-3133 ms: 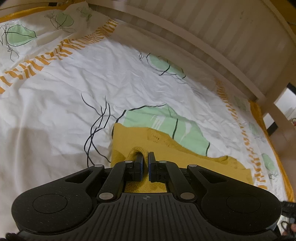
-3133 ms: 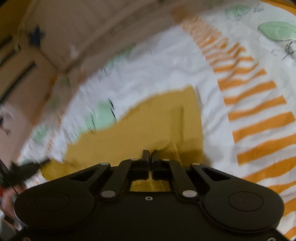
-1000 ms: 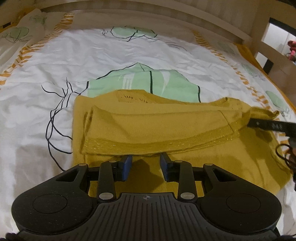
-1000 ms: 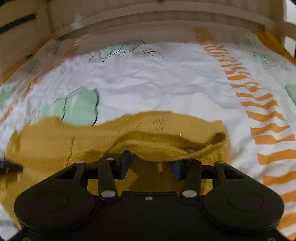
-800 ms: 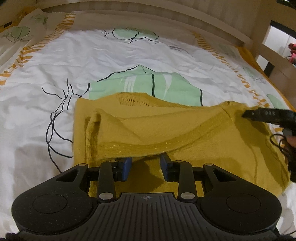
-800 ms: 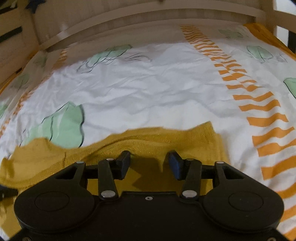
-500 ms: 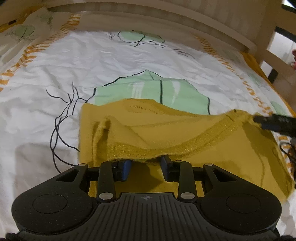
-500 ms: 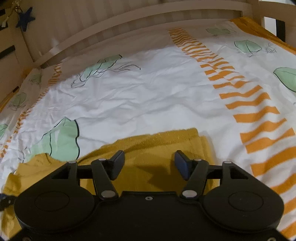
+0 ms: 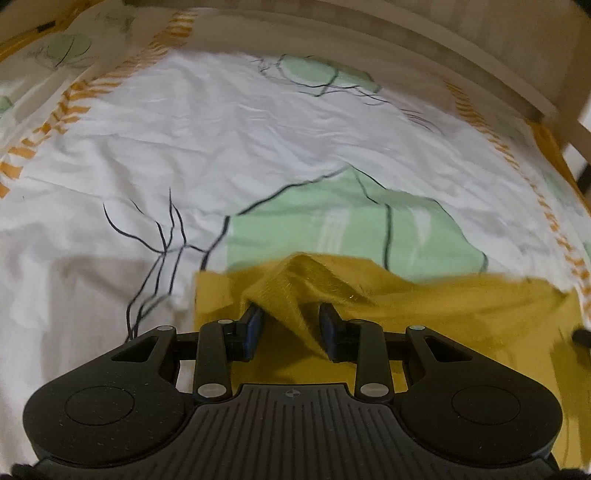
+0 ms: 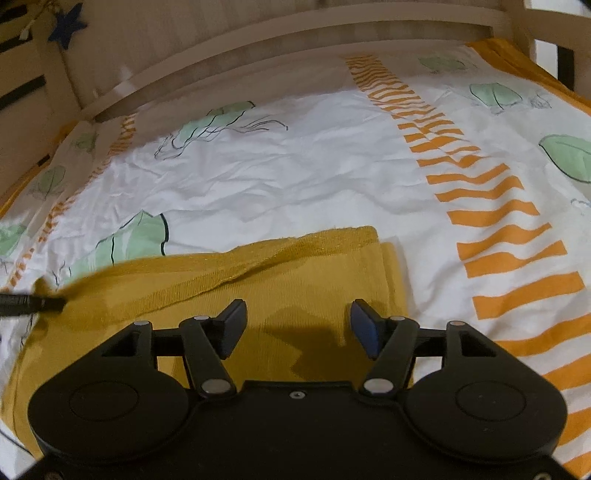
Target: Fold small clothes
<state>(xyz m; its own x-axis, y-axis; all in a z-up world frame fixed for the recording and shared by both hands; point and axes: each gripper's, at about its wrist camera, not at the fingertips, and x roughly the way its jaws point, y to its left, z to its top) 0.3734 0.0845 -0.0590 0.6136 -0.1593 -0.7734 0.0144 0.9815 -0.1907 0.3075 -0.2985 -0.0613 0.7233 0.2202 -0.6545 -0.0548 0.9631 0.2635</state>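
Observation:
A mustard-yellow knit garment (image 9: 443,306) lies on the bed sheet, folded over on itself. In the left wrist view my left gripper (image 9: 291,328) is open, and a raised fold of the garment (image 9: 295,284) bunches up between and over its fingers. In the right wrist view the garment (image 10: 295,280) lies flat with its ribbed hem running across. My right gripper (image 10: 297,325) is wide open and empty above it. The tip of the left gripper (image 10: 22,303) shows at the left edge.
The bed sheet (image 10: 295,177) is white with green leaf prints and orange stripes (image 10: 498,236). A pale wooden bed rail (image 10: 295,40) runs along the far side, also in the left wrist view (image 9: 406,55). A blue star (image 10: 70,24) hangs at upper left.
Both grippers have let go of the garment's hem and opened. The right gripper has opened wider and pulled back. The left has pushed forward, bunching a fold between its fingers.

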